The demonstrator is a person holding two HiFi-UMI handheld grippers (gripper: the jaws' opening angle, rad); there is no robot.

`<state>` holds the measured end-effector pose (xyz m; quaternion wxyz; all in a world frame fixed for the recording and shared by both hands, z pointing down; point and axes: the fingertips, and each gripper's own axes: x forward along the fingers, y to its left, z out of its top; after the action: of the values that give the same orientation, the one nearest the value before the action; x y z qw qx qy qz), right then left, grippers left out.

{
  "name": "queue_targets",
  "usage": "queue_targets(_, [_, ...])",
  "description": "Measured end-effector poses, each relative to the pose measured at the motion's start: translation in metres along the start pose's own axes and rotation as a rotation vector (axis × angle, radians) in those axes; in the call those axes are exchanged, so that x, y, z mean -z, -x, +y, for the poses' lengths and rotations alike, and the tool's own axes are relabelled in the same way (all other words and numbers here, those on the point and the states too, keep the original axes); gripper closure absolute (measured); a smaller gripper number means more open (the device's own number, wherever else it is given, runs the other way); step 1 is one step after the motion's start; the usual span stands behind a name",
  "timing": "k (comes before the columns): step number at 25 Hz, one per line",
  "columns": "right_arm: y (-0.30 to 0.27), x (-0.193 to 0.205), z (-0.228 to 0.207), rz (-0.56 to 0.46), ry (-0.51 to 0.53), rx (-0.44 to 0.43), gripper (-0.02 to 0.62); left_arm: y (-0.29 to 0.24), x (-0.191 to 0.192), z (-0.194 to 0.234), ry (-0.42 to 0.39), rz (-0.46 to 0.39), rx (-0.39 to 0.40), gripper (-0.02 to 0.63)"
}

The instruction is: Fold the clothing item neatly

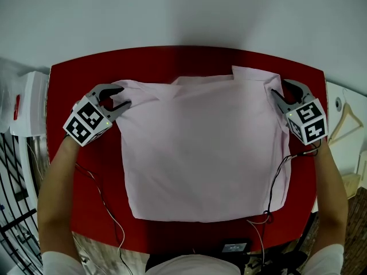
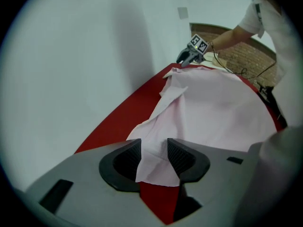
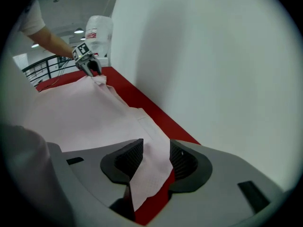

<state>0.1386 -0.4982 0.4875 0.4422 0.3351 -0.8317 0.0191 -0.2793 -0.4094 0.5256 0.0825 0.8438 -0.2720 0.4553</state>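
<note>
While its jaws stood wide apart, the left gripper point(image 1: 122, 96) straddled the pink garment's point(image 1: 200, 148) loose ten o'clock corner without pinching it; the right gripper point(image 1: 279, 88) did likewise at two o'clock. The garment lay flat on the red table point(image 1: 74, 79). Bare tabletop was broadest at nine o'clock and narrower at twelve and three.

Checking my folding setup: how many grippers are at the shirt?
2. The left gripper sits at the far left corner of the pink shirt, the right gripper at its far right corner. None seems hidden.
</note>
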Motion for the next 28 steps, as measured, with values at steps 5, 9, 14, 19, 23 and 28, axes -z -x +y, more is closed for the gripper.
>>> queue_targets(5, [-0.035, -0.017, 0.035, 0.030, 0.145, -0.115, 0.437, -0.013, 0.008, 0.000, 0.010, 0.063, 0.045, 0.434])
queue_targets(9, [-0.060, -0.014, 0.042, 0.079, 0.112, -0.196, 0.439, -0.019, 0.008, -0.001, 0.023, 0.081, 0.072, 0.441])
queue_targets(14, [-0.058, -0.012, 0.042, 0.114, 0.004, -0.281, 0.559, -0.017, 0.007, -0.003, 0.094, 0.069, 0.093, 0.572])
queue_targets(19, [-0.045, -0.021, 0.035, 0.051, -0.028, -0.274, 0.566, -0.001, 0.001, 0.008, 0.263, -0.045, 0.078, 0.575])
queue_targets(23, [-0.033, -0.025, 0.030, 0.009, -0.068, -0.275, 0.568, 0.015, -0.006, 0.019, 0.348, -0.154, 0.034, 0.575])
queue_targets(28, [-0.027, -0.029, 0.020, -0.045, -0.115, -0.230, 0.568, 0.021, -0.011, 0.031, 0.341, -0.197, -0.073, 0.574])
